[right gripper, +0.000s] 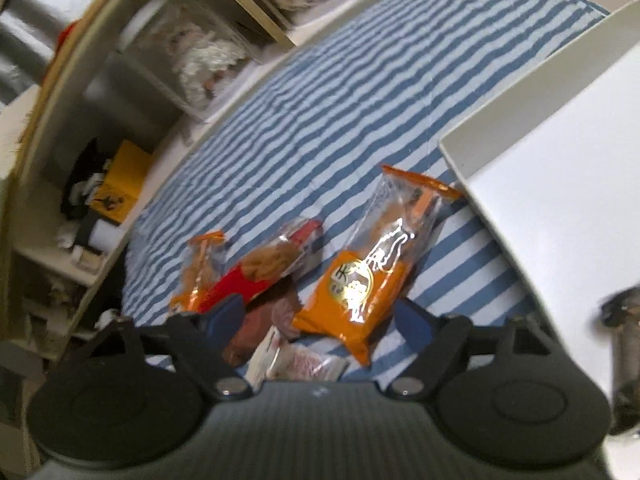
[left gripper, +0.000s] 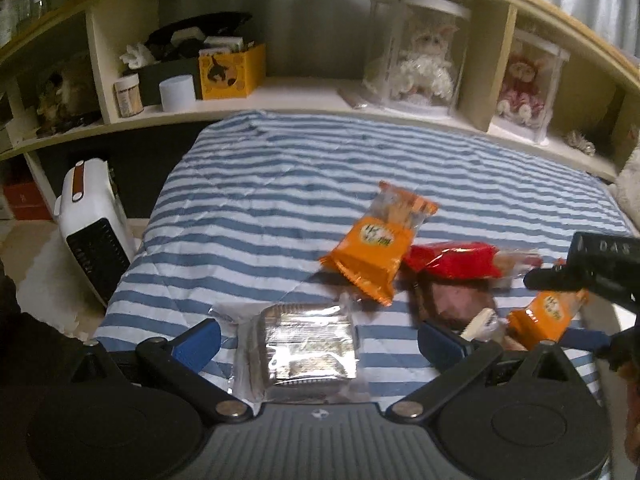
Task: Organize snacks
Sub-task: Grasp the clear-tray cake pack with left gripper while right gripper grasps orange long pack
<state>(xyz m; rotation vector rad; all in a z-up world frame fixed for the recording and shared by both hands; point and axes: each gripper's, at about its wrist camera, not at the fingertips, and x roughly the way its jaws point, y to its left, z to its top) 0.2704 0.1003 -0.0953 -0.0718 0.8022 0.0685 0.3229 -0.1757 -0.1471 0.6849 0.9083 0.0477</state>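
Snack packets lie on a blue-and-white striped cover. In the left wrist view my left gripper is open, its fingers on either side of a clear-wrapped silver snack tray. Beyond it lie an orange packet, a red packet and a brown packet. My right gripper shows at the right over a second orange packet. In the right wrist view my right gripper is open above an orange packet, a red packet, a brown packet and a white packet.
A white tray or box lies on the cover at the right. A shelf unit along the far edge holds doll cases, a yellow box and jars. A white heater stands on the floor at the left.
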